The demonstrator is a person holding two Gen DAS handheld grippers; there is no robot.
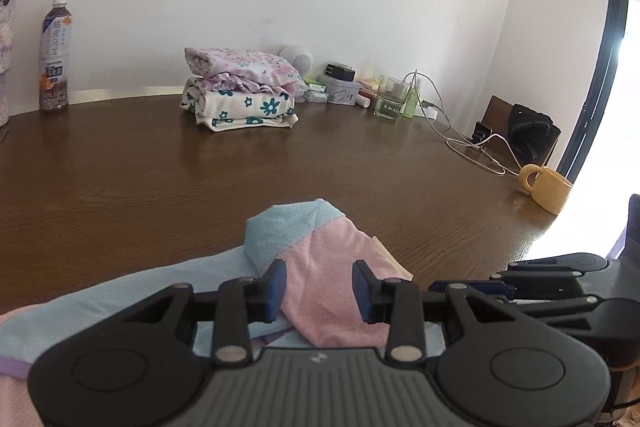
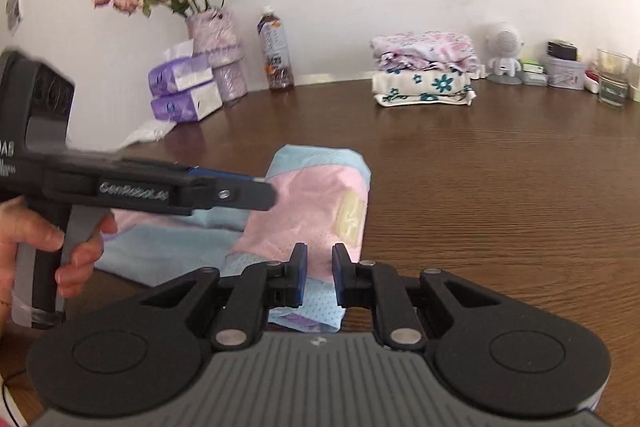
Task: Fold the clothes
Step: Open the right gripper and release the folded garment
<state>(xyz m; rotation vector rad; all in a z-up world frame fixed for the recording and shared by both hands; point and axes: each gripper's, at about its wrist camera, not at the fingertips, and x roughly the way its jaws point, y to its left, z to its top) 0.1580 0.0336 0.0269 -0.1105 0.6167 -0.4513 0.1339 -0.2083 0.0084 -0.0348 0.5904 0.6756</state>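
Brown wooden tabletop (image 2: 500, 187) filling the frame. Pink-and-blue garment (image 2: 312, 203) partly folded at lower centre. Folded floral stack (image 2: 426, 69) upper right, by the wall. Left tool (image 1: 320, 293) released above pink cloth; right tool (image 2: 320, 277) parted slightly, gripping nothing.

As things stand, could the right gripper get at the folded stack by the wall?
Probably yes: the right gripper is open, and only bare table lies between it and the folded stack; the pink-and-blue garment sits left of that path.
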